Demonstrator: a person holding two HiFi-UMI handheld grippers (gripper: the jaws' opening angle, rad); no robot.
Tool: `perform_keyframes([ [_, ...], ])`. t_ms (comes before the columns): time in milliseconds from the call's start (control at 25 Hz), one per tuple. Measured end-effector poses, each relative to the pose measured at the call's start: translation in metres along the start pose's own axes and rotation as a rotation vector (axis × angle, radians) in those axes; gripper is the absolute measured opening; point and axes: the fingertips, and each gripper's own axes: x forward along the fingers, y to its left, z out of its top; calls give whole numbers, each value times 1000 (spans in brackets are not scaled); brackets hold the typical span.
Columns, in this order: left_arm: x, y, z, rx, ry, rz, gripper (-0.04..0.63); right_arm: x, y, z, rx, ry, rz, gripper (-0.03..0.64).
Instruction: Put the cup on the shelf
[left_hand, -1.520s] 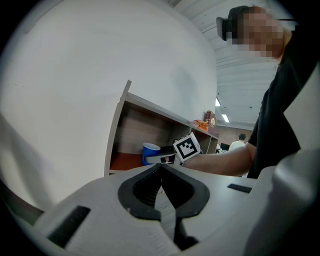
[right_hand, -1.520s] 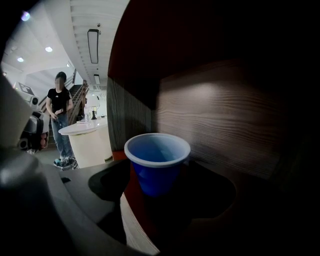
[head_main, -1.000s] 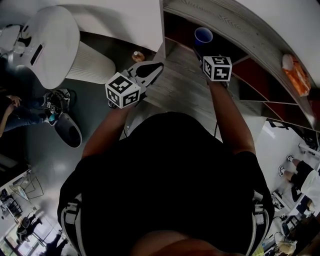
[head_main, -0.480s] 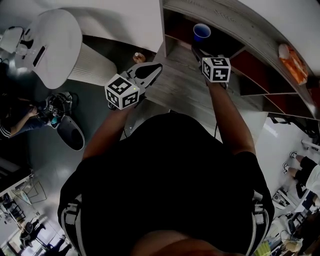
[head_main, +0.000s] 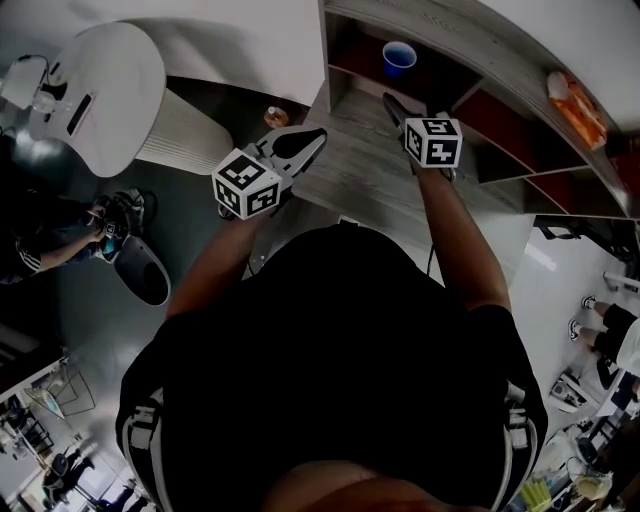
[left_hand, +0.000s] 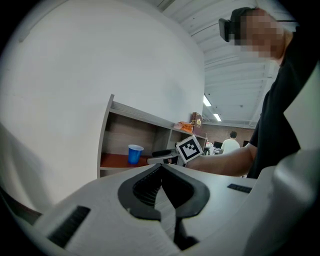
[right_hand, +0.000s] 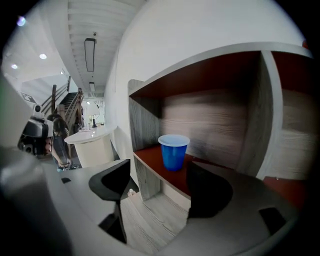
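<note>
A blue cup (head_main: 399, 57) stands upright on the red board of the shelf's (head_main: 350, 58) end compartment, with nothing touching it. My right gripper (head_main: 392, 103) hangs a short way in front of it, open, with nothing between its fingers. The right gripper view shows the cup (right_hand: 173, 151) beyond the spread jaws of that gripper (right_hand: 160, 186), near the board's front edge (right_hand: 150, 159). My left gripper (head_main: 316, 134) is held off to the left, shut and with nothing in it. From the left gripper (left_hand: 160, 168) view the cup (left_hand: 134, 153) and the right gripper (left_hand: 153, 154) appear side on.
An orange packet (head_main: 575, 105) lies on top of the shelf unit. A small bottle (head_main: 272, 115) stands on the floor by the shelf's left wall. A white rounded counter (head_main: 110, 90) stands to the left, with a person (head_main: 40, 245) crouched near it. Grey wood-grain flooring (head_main: 350, 180) lies below the grippers.
The gap between the right gripper and the cup has widened; the cup stays standing on the shelf. The left gripper has hardly moved.
</note>
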Motion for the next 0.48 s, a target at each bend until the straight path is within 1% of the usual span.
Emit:
perform_keyframes([
  [200,-8,-8,0,9,-3,-9,17,-11,11,-2,1,-5,7,348],
  [360,-18,-11,1,16,-10,-10,17,-20,26,1,-9,-21,34,342],
  [480,-23,-15,0,19,-15,-12,17,-28,38,4,-11,-42,61,285],
])
